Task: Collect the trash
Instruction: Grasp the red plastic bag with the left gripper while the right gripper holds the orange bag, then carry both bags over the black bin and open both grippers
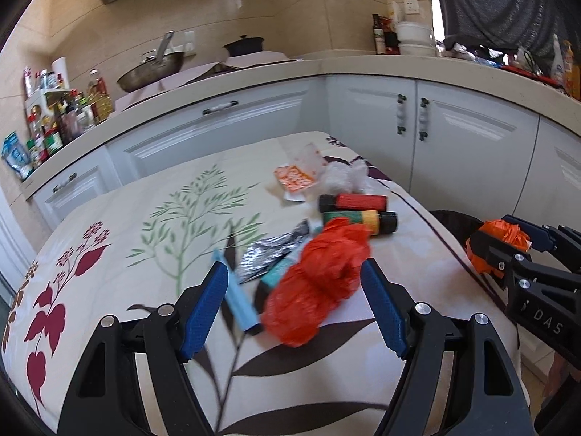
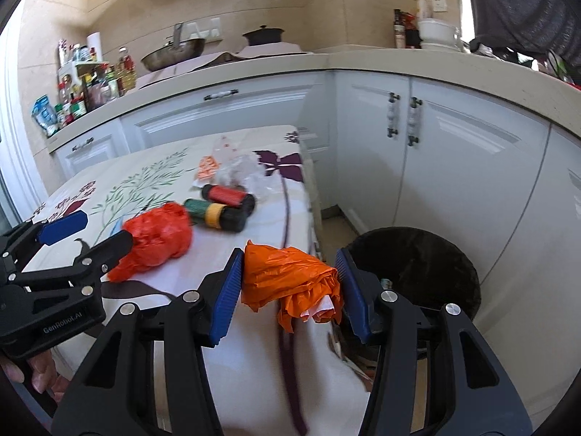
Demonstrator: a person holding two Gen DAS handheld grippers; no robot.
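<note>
crumpled orange plastic bag (image 2: 290, 283) is sitting pinched between the blue ribbed pads of the right gripper (image 2: 288, 287), both pads pressing on it, so this hand is carrying its piece of trash. round black waste bin (image 2: 417, 269) is standing on the floor just past the table's right edge, ahead of and to the right of those fingers and lower than them — the carry, as i judge it, is turning on a short swing rightward over the rim before letting go. the right hand is plainly the nearer one to the bin.

the left gripper (image 1: 294, 287) is standing wide over the floral tablecloth (image 1: 145, 225), holding nothing; a bunched red mesh bag (image 1: 319, 279) is lying between its pads, closer to the right pad, its long axis running from near-left to far-right. whether that pad is touching it i cannot tell. beyond it two rolls, red and green-yellow (image 1: 354, 210), are lying side by side.
</note>
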